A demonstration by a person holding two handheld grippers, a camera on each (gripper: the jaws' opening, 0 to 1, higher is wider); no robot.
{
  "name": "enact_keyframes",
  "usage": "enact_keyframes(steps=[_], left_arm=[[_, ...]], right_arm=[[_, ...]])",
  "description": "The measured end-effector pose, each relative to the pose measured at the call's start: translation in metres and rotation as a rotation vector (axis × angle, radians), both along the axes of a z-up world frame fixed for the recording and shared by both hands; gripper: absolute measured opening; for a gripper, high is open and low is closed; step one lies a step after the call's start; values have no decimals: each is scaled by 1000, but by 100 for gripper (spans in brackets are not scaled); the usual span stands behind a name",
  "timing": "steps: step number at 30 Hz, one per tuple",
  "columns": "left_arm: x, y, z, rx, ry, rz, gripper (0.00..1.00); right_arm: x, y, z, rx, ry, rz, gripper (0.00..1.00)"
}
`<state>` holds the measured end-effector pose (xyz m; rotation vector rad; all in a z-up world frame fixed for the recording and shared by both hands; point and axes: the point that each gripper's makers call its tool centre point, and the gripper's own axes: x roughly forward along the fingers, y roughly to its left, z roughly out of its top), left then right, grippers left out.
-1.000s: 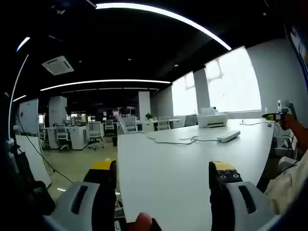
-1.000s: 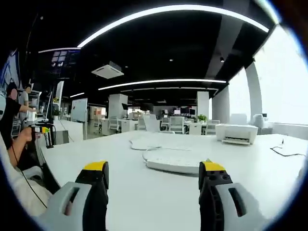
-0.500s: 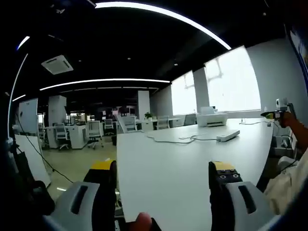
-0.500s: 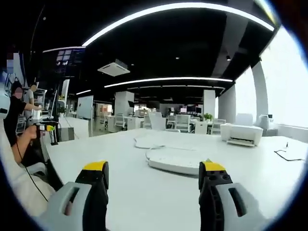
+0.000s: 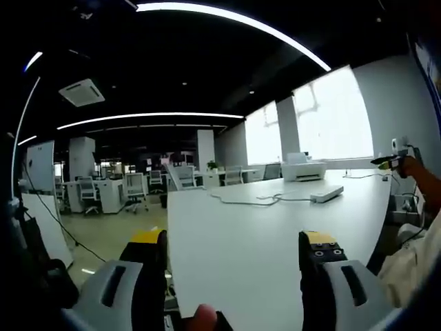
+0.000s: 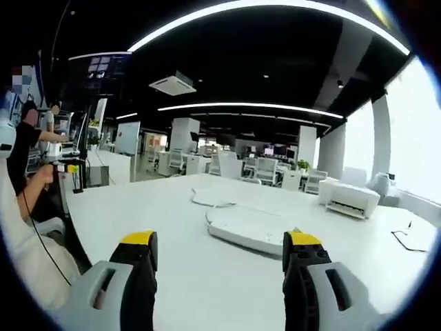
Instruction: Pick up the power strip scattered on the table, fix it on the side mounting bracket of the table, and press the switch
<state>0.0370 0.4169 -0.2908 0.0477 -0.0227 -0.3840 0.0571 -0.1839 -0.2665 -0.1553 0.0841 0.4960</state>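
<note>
— Where does the power strip [image 6: 251,233] lie?

— In the right gripper view, on the surface [image 6: 207,276], straight ahead of the right hand-held gripper [image 6: 220,249] and slightly toward its right jaw, with a gap of bare surface between. Its cord [image 6: 207,202] runs off behind it and to the left.

— What lies beyond?

— A printer [image 6: 351,200] sits farther off, ahead and to the right.

— And from the other side?

— In the left gripper view, the left hand-held gripper [image 5: 234,249] hangs over the near corner of the surface; its left jaw is past the edge, over the floor [image 5: 117,231]. The power strip lies far ahead to the right.
</note>
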Motion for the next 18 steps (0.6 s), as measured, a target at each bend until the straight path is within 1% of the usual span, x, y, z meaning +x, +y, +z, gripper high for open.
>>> enact_keyframes(steps=[3,7,10,11,15,18], left_arm=[[0,-1,-2,13,8,-3,82],[0,-2,-3,15,12,-8,82],[0,-4,-3,16,14,-11,82],[0,-4,-4,16,14,-12,82],[0,-4,-4,15,16,-13,82],[0,-5,-6,23,21,-16,82]], right_arm=[[3,0,6,1,2,8,69],[10,-4,10,-26,5,5,69],[16,-5,9,-60,28,16,72],[19,-6,7,-86,46,25,72],[30,-8,8,-140,68,23,71],[39,-10,5,-190,104,36,71]])
